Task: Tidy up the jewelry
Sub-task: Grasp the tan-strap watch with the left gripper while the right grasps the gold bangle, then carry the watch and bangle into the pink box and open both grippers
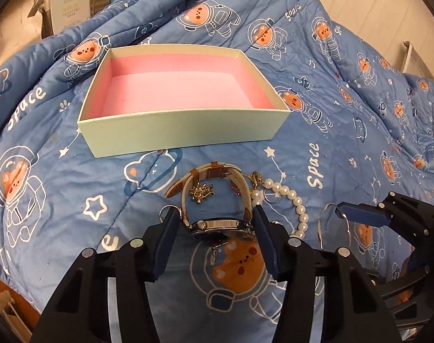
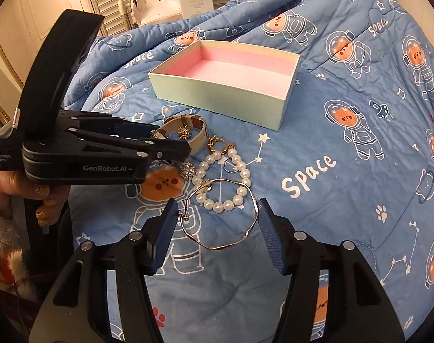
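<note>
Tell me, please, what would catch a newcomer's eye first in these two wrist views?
Probably the open box with its pink lining, sitting empty on the blue astronaut-bear quilt. Just in front of it lies a small heap of jewelry: a watch between the fingers of the left gripper, a pearl bracelet beside it, and a thin metal bangle between the open fingers of the right gripper.
</note>
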